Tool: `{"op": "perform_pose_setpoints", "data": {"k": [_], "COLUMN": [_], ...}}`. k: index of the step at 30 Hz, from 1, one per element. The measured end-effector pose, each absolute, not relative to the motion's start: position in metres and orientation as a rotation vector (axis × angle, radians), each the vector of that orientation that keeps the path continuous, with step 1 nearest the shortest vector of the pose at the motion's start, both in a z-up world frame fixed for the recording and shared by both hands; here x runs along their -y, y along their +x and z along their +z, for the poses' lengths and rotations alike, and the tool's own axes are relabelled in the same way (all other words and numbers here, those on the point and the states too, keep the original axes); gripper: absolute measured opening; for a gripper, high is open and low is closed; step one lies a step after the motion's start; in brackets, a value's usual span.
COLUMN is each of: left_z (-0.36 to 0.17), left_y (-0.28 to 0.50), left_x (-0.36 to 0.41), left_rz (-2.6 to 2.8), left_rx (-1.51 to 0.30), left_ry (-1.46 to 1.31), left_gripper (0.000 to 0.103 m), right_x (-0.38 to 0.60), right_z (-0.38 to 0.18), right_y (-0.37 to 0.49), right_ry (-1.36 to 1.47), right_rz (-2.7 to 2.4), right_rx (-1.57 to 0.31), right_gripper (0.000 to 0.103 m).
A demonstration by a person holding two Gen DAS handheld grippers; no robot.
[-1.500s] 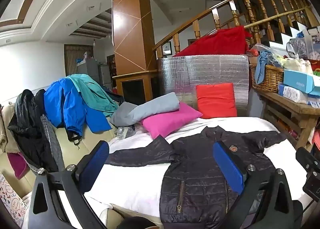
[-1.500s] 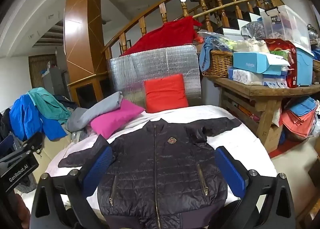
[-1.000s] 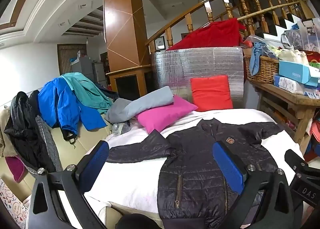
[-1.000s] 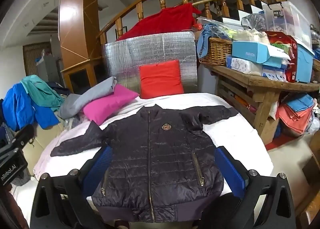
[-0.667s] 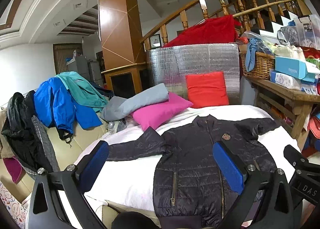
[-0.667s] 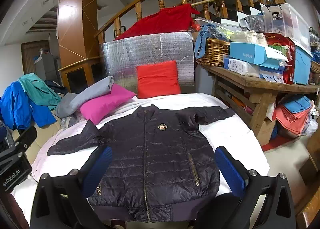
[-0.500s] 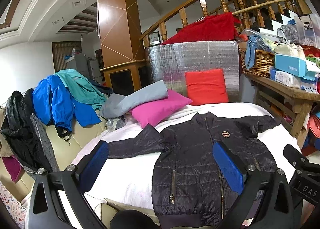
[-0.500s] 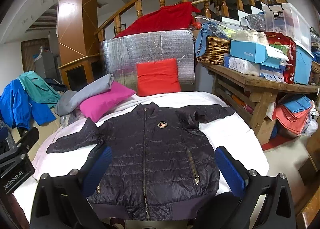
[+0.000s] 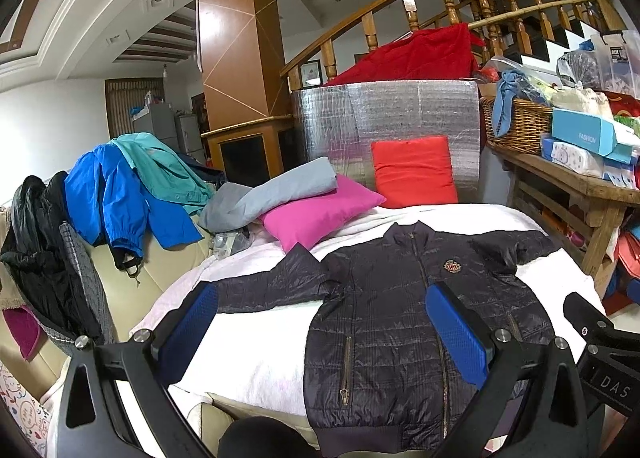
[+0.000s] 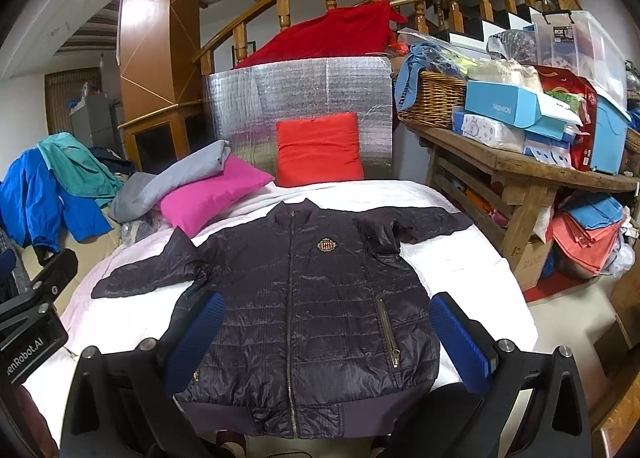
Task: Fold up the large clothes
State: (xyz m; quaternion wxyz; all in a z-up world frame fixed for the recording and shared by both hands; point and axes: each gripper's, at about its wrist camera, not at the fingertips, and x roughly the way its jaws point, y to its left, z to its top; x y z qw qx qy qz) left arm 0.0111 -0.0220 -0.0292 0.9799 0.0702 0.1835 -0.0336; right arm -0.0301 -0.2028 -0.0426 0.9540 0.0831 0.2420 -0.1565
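Note:
A dark quilted jacket (image 10: 304, 298) lies flat, front up and zipped, on a white-covered bed (image 10: 452, 258), both sleeves spread out to the sides. It also shows in the left wrist view (image 9: 400, 318). My left gripper (image 9: 320, 322) is open and empty, held above the jacket's left side near the hem. My right gripper (image 10: 324, 326) is open and empty, held above the jacket's lower middle. Neither gripper touches the jacket.
A pink pillow (image 10: 216, 193) with a grey cloth on it and a red cushion (image 10: 318, 149) sit at the bed's far end. A cluttered wooden table (image 10: 520, 169) stands to the right. Blue and teal jackets (image 9: 120, 193) hang over a sofa to the left.
Both grippers have drifted a little so the jacket sits lower and more central in the views. The jacket has not moved. Both grippers stay open.

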Motion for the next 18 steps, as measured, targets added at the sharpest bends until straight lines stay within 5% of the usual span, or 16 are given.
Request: {"op": "perform_pose_setpoints", "data": {"k": [18], "left_z": [-0.0317], "left_y": [0.0165], "left_x": [0.019], "left_rz": [-0.066], "left_rx": [-0.387], "left_ry": [0.139], "left_gripper": [0.103], "right_x": [0.203], "right_z": [-0.0459], "right_y": [-0.0268], "right_ry": [0.163], "right_rz": [-0.314], "right_rx": [-0.507], "right_gripper": [0.103]}}
